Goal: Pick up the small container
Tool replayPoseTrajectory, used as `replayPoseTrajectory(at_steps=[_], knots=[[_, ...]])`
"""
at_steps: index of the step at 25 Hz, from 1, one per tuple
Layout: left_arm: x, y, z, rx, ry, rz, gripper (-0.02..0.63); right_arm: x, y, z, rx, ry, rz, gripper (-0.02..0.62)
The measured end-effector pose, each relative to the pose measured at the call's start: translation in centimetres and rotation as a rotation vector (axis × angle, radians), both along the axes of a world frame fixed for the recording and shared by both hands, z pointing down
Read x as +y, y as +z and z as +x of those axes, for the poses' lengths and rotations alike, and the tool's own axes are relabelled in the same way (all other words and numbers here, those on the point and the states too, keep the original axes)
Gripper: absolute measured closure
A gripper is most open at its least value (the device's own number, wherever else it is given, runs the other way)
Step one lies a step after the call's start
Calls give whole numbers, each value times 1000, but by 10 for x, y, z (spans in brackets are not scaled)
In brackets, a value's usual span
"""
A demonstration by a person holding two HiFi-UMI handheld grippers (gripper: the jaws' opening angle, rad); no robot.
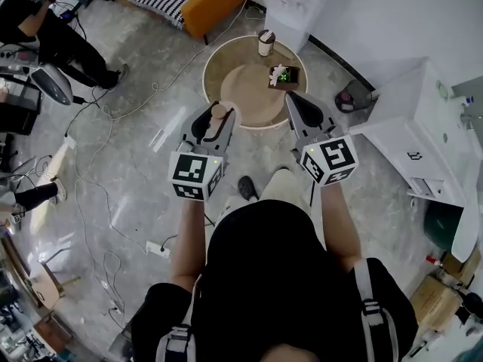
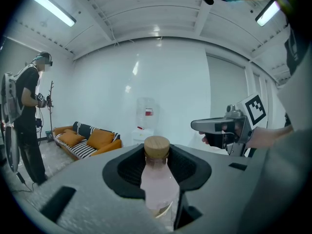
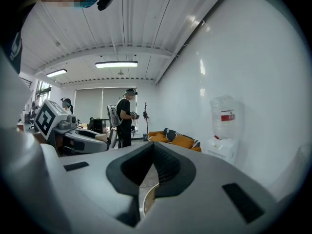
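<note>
The small pink bottle stands upright with its wooden cap on top, likely so that nothing spills. The left hand-held gripper has its jaws partly apart and clamped on the bottle's body, holding it clear just off the near edge of the round surface. The right hand-held gripper, jaws together on nothing, hangs beside that same edge, apparently only kept out of the way.

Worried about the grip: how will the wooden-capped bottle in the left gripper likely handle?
The bottle looks smooth and rounded, so it may slip in the grip. Small and slim, probably light. Tall for its width, it could tip when set down.
</note>
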State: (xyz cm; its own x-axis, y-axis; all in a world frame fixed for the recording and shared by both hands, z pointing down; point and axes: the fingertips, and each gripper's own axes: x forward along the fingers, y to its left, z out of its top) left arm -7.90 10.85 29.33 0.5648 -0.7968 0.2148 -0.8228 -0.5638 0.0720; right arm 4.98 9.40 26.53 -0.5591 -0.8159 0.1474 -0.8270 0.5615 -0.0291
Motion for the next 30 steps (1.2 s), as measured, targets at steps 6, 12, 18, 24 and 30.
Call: replayPoseTrajectory(at_steps=[6,12,18,24,30], knots=[[2,-13,-2,4,-11,25,463,6,-13,3,35,2,36,592],[0,-16,4,7,-13,23,463,6,-19,11,47,10,41,592],[0,-8,7,-1,-21,9,463,10,-17,16,42,15,32,592],[6,-10,9,-4,-10,14,463,15,-18,16,39,14,28,592],[9,-13,11,-2,-4,21,463,22,-15,14,36,4,21,592]])
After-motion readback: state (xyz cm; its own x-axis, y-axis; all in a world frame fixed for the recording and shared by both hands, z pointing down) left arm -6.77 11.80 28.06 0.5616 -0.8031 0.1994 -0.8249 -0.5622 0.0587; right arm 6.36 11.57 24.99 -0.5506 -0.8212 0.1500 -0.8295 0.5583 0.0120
